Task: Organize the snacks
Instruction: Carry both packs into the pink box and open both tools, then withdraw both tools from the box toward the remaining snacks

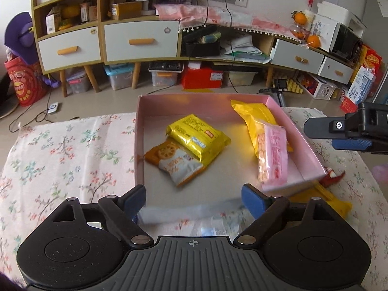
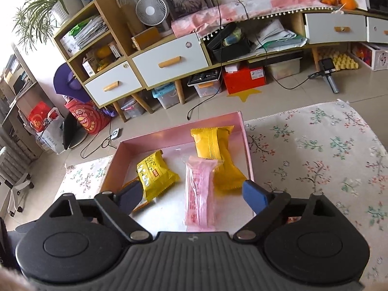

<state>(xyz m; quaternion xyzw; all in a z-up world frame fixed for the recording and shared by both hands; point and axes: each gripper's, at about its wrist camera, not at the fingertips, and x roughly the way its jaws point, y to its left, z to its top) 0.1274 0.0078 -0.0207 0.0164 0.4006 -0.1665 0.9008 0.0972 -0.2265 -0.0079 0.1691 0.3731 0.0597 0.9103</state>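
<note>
Left wrist view looks down into a shallow pink box [image 1: 305, 143] on the floral-clothed worktop [image 1: 60, 150]; four snacks lie inside. From the left: an orange-and-white packet [image 1: 178, 163] near the left wall, partly under a gold foil pack [image 1: 197, 140]; then a slim pink sachet [image 1: 272, 155] leaning on a big yellow pouch [image 1: 254, 118] at the right wall. Outside, by the near right corner, a red wrapper [image 1: 333, 177] and another yellow packet [image 1: 337, 202] wait, both partly hidden.

All look light, soft and crinkly, with slippery film and probably crushable contents, so I would pinch each by a sealed end or across its narrow width.

Left gripper [image 1: 194, 200] is spread wide with nothing between its pads; right gripper [image 2: 192, 195] is likewise spread, hovering over the pink sachet's near end without pinching it.
</note>
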